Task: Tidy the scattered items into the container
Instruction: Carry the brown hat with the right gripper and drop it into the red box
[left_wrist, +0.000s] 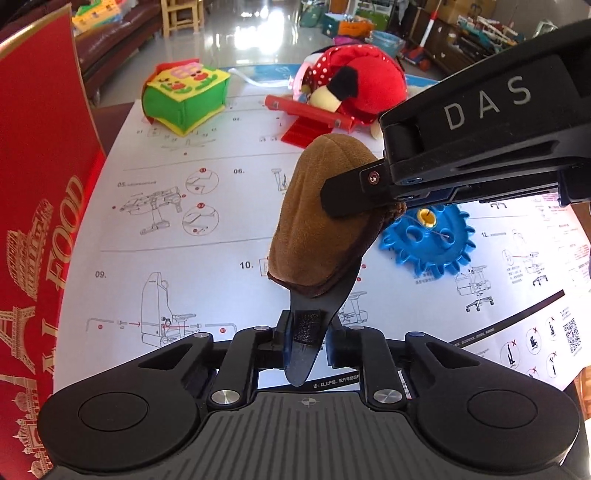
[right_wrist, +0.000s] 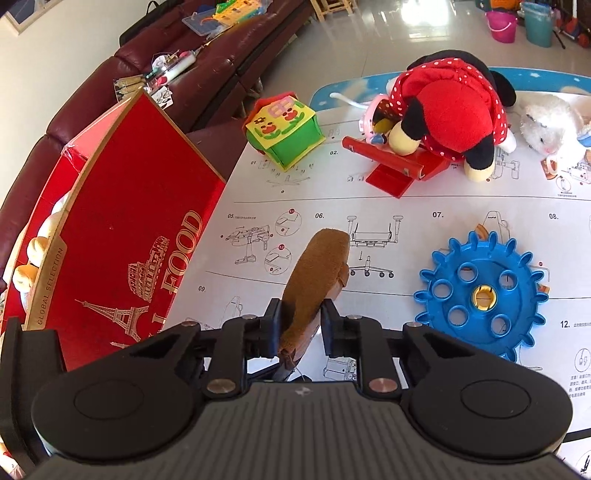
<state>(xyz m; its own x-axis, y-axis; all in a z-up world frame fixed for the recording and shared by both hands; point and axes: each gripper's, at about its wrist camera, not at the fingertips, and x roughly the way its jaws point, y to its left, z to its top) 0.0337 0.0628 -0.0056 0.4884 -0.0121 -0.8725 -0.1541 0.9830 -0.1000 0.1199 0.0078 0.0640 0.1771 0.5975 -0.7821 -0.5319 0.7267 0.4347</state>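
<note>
**Left wrist view.** Your left gripper (left_wrist: 306, 332) is nearly closed, its jaws pinching the black tab (left_wrist: 303, 354) at the lower end of the brown plush piece (left_wrist: 317, 221). The piece stands up above the instruction sheet (left_wrist: 184, 240), just left of the blue gear (left_wrist: 428, 236). Your right gripper (left_wrist: 354, 195) reaches in above the gear, one finger lying against the plush. The red box (left_wrist: 37, 184) stands far left of the gear. Beyond the gear lie the green felt house (left_wrist: 181, 99), the red plastic piece (left_wrist: 310, 118) and the red plush doll (left_wrist: 369, 77).

**Right wrist view.** Your right gripper (right_wrist: 301, 317) stands narrow, both pads pressed on the brown plush piece (right_wrist: 317, 266), well left of the blue gear (right_wrist: 480, 295). The red box (right_wrist: 129, 240), open, lies further left, with pale round items inside. The white plush (right_wrist: 550, 125) sits beyond the gear, right of the doll (right_wrist: 450, 110).
</note>
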